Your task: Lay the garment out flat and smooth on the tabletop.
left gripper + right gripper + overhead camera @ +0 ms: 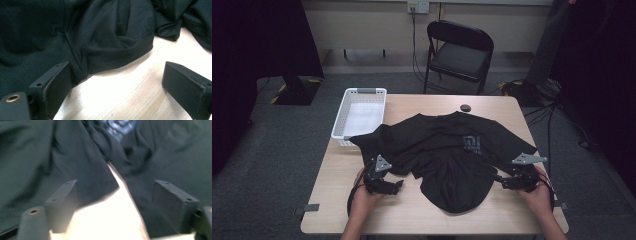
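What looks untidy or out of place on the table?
The black shirt lies crumpled, its lower part bunched into folds and its left sleeve touching the white basket. A small dark round thing sits alone beyond the collar.

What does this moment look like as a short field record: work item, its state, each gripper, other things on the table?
work item: black T-shirt
state: spread on the table, rumpled, hem bunched, one sleeve over the basket corner
left gripper: open, fingers at the shirt's edge
right gripper: open, beside the shirt's other edge
other: white basket, small dark disc
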